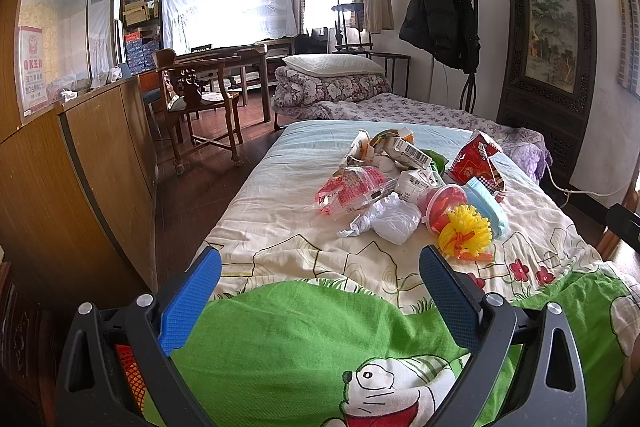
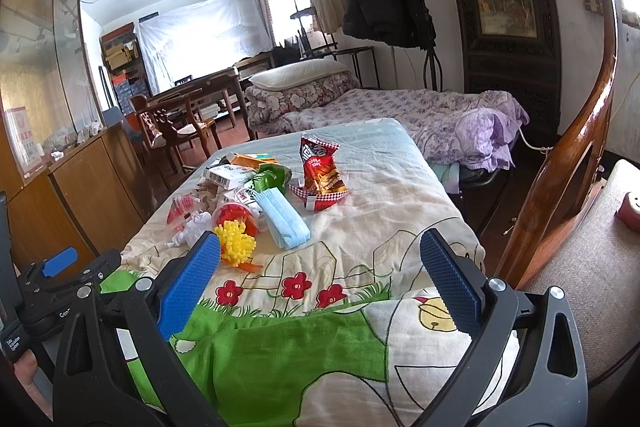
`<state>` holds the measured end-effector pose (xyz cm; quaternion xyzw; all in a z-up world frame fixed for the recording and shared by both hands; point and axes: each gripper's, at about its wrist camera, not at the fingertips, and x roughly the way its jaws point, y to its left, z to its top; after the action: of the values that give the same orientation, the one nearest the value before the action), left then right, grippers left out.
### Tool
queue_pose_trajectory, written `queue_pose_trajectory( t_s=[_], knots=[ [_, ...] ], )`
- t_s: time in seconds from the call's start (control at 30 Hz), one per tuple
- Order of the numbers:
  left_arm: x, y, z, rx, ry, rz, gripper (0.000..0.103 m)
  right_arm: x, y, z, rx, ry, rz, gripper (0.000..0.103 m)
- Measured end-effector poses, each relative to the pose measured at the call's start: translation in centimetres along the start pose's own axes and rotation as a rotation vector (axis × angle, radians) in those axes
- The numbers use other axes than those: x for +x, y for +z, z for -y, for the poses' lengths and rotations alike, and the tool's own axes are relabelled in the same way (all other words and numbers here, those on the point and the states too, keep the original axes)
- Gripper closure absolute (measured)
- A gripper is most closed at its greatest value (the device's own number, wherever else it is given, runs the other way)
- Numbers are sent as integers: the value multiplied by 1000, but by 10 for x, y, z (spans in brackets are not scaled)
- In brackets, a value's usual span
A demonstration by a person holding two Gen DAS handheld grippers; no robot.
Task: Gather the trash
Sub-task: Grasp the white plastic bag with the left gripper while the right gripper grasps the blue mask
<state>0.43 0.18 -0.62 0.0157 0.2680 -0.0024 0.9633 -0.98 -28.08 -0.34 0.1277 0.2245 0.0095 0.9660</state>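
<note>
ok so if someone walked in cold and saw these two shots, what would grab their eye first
Probably the heap of bright trash in the middle of the bed: a red snack bag standing on the right, a blue face mask and a yellow spiky ball nearer the cameras. Next, the left gripper and right gripper, both open and empty over the cartoon quilt.

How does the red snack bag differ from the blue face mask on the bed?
The red snack bag is glossy and printed, while the blue face mask is plain, matte cloth. The bag stands up crumpled; the mask lies flat. The bag is farther from both tools. Both rest on the bed cover.
</note>
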Motion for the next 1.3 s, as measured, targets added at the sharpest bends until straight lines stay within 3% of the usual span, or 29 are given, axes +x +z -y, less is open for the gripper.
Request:
queue_pose_trajectory(
  t_s=[0.37,0.47,0.6,0.73,0.9,1.03,1.17,1.3],
  knots=[
    [25,8,-17,-73,-127,-118,6,20,0,2,77,40,-68,7],
    [38,15,-13,-51,-186,-160,6,29,2,-12,50,52,-107,7],
    [58,21,-20,-95,-260,-228,6,41,3,-30,49,72,-127,7],
    [72,28,-13,-83,-237,-241,6,56,4,-48,81,83,-148,7],
    [96,36,14,7,-217,-270,6,84,3,-69,114,90,-205,7],
    [125,38,35,58,-226,-331,6,106,2,-69,255,113,-294,7],
    [157,38,37,4,-251,-420,6,134,-3,-56,430,137,-381,7],
    [177,38,30,-68,-260,-467,6,156,-7,-65,435,151,-432,7]
  ],
)
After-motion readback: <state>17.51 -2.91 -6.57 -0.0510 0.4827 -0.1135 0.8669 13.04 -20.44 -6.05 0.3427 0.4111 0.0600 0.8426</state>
